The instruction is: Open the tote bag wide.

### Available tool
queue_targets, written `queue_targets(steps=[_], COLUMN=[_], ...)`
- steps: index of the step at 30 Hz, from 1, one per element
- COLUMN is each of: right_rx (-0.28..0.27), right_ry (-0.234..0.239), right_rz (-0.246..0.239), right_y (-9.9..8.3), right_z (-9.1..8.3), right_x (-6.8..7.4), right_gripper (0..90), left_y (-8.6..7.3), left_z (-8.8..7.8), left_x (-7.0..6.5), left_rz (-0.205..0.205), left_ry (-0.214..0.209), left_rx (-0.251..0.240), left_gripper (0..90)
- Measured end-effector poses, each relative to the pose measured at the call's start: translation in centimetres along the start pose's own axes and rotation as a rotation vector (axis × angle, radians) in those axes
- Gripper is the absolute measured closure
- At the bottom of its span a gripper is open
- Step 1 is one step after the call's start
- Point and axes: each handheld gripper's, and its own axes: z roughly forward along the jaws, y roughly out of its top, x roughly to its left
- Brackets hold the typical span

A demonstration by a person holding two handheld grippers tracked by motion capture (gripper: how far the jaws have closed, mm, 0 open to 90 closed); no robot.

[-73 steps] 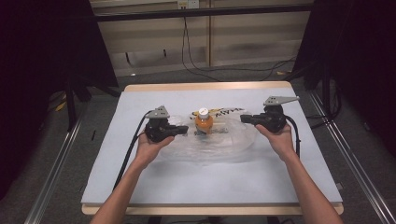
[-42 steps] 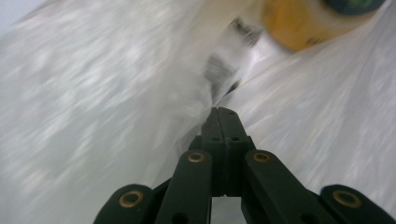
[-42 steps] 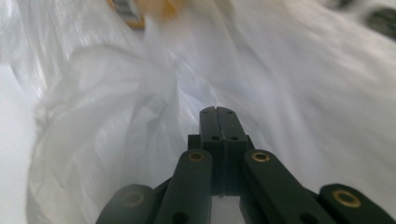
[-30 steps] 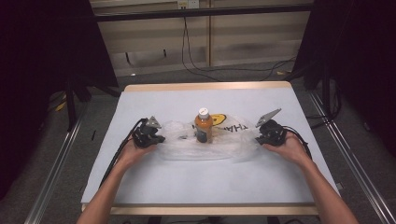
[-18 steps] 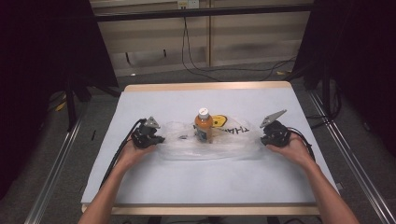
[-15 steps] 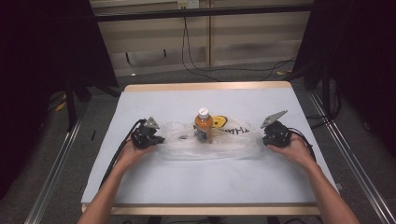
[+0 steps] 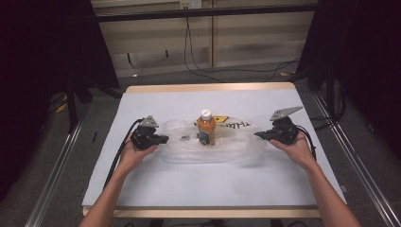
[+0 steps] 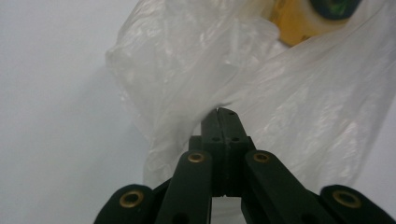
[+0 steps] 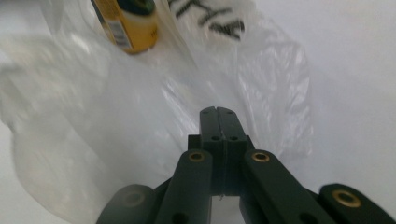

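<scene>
An orange bottle point(image 7: 206, 128) with a white cap stands upright in the middle of a clear plastic bag point(image 7: 189, 150) that lies spread across the white table. My left gripper point(image 7: 165, 139) is shut on the bag's left edge; in the left gripper view the film point(image 8: 303, 116) bunches at the closed tips point(image 8: 226, 112), with the bottle point(image 8: 299, 23) beyond. My right gripper point(image 7: 258, 135) is shut on the bag's right edge. In the right gripper view its closed tips point(image 9: 218, 111) lie in the film point(image 9: 93, 140), with black lettering and the bottle point(image 9: 128, 28) farther off.
The white table top point(image 7: 213, 189) has a wooden rim at front and back. Metal rails point(image 7: 56, 170) run along both sides. Cables point(image 7: 208, 71) lie on the floor beyond the far edge. Dark curtains close off the left and right.
Both grippers have drawn apart from beside the bottle and sunk toward the table, pulling the bag out wide and flat. Over the last second the right one edged slightly further right.
</scene>
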Motion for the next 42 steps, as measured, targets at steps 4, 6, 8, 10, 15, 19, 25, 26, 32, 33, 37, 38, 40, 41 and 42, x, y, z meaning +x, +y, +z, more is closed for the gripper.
queue_targets(steps=[4, 6, 8, 10, 15, 19, 25, 26, 32, 33, 37, 38, 40, 41, 42], right_rx=[-0.051, -0.068, -0.078, -0.084, -0.078, -0.022, 0.123, 0.140, 0.225, 0.238, 0.291, 0.300, 0.324, 0.331, 0.346], right_ry=[0.017, 0.021, 0.030, 0.041, 0.065, 0.094, 0.117, 0.115, 0.140, 0.142, 0.150, 0.154, 0.152, 0.157, 0.149], right_rz=[-0.001, -0.001, -0.009, -0.016, -0.042, -0.069, -0.100, -0.106, -0.118, -0.124, -0.124, -0.125, -0.129, -0.124, -0.113], right_y=[1.0, 1.5, 2.2, 2.9, 5.5, 7.5, 9.5, 9.7, 9.8, 9.7, 9.1, 9.0, 8.7, 8.6, 8.6], right_z=[-0.6, -0.7, -0.7, -0.5, 0.3, 1.8, 5.7, 6.2, 9.2, 9.6, 11.1, 11.6, 12.5, 12.9, 13.3], right_x=[0.4, 0.6, 0.8, 0.9, 1.6, 2.2, 2.5, 2.6, 3.0, 3.0, 2.9, 2.9, 2.9, 2.8, 2.9], right_gripper=[90.0, 90.0, 90.0, 90.0, 90.0, 90.0, 90.0, 90.0, 90.0, 90.0, 90.0, 90.0, 90.0, 90.0, 90.0], left_y=[0.8, 1.3, 1.8, 2.4, 4.0, 5.0, 5.5, 5.5, 5.3, 5.2, 4.9, 4.8, 4.6, 4.4, 4.3], left_z=[-0.6, -0.7, -0.8, -0.5, 0.6, 1.9, 4.6, 5.0, 6.1, 6.3, 6.9, 7.0, 7.2, 7.2, 7.2], left_x=[-0.7, -1.1, -1.4, -2.0, -3.4, -4.0, -4.7, -4.9, -5.4, -5.4, -5.8, -5.9, -6.4, -6.7, -6.9], left_rz=[0.018, 0.034, 0.044, 0.052, 0.091, 0.081, 0.091, 0.087, 0.092, 0.092, 0.085, 0.091, 0.110, 0.121, 0.126], left_ry=[0.000, 0.008, -0.008, -0.019, -0.061, -0.098, -0.133, -0.141, -0.139, -0.141, -0.150, -0.150, -0.158, -0.164, -0.172], left_rx=[-0.029, -0.044, -0.054, -0.061, -0.050, -0.043, 0.024, 0.028, 0.085, 0.085, 0.102, 0.110, 0.125, 0.131, 0.139], left_gripper=[90.0, 90.0, 90.0, 90.0, 90.0, 90.0, 90.0, 90.0, 90.0, 90.0, 90.0, 90.0, 90.0, 90.0, 90.0])
